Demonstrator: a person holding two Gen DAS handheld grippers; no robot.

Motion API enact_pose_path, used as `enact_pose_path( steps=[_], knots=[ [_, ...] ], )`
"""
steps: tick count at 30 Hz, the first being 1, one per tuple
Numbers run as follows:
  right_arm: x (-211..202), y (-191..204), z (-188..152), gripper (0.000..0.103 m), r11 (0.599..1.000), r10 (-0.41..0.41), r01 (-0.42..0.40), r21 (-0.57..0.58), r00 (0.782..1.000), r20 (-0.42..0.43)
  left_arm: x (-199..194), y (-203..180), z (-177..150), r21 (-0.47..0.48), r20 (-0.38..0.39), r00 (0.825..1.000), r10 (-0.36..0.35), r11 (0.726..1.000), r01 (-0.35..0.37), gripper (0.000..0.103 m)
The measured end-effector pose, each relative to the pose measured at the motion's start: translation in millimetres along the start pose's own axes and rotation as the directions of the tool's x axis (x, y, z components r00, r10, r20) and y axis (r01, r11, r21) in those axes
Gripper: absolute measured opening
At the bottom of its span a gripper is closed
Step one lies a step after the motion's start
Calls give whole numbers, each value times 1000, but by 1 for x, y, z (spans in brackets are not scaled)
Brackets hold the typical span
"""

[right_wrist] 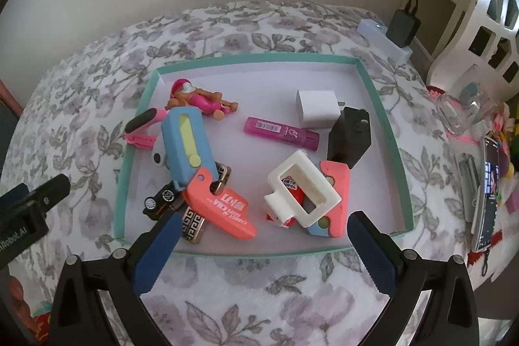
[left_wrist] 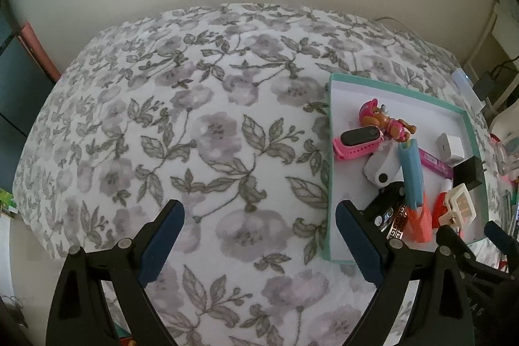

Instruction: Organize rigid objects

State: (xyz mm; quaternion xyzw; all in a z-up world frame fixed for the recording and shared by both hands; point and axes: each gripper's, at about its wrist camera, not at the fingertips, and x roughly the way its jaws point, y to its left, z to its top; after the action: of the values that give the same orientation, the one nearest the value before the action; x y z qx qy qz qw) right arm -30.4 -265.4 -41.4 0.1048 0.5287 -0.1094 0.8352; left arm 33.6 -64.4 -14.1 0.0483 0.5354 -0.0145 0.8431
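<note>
Here a bed [left_wrist: 201,132] covered in a white blanket printed with grey flowers and leaves carries everything; a plain cream wall stands behind it, and past its right edge sit a white power strip [right_wrist: 382,38] with a black adapter [right_wrist: 402,26] plugged in, white furniture and a phone [right_wrist: 488,193] lying among small clutter.

Toward the bed's right side lies a shallow tray [right_wrist: 129,151] with a teal rim and a white floor; near its far left corner lies a pink-helmeted toy pup [right_wrist: 198,101], with a pink wristband [right_wrist: 142,119] draped over the left rim just beside it; a blue case with a yellow slider [right_wrist: 186,145] rests tilted on an orange plastic piece [right_wrist: 227,209], touching a small black toy car [right_wrist: 162,200] and a black-and-gold patterned piece [right_wrist: 193,224] near the near left corner; a magenta tube [right_wrist: 279,132] lies mid-tray, a white charger cube [right_wrist: 316,107] and a black plug [right_wrist: 348,135] toward the far right; a white square frame [right_wrist: 305,193] lies on red and orange pieces near the near edge.

The left gripper [left_wrist: 259,245] hangs over bare blanket left of the tray, jaws spread wide and empty; the right gripper [right_wrist: 262,255] hangs over the tray's near rim, likewise spread wide, nothing between its pads.
</note>
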Motion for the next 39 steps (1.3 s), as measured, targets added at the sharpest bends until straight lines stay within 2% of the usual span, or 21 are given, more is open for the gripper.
enact_pose_path(
  steps=[5,16,39],
  knots=[
    [-8,2,0,103,1000,1,-1,3,1000,18,-7,1,-3,9,12,1000,-12,1000,12,95],
    [-23,4,-4,103,1000,5,-6,3,999,53,-20,3,-9,36,38,999,30,999,-31,95],
    [-41,11,-8,103,1000,16,-14,-21,995,103,-32,13,-18,0,37,999,12,1000,-12,95]
  ],
)
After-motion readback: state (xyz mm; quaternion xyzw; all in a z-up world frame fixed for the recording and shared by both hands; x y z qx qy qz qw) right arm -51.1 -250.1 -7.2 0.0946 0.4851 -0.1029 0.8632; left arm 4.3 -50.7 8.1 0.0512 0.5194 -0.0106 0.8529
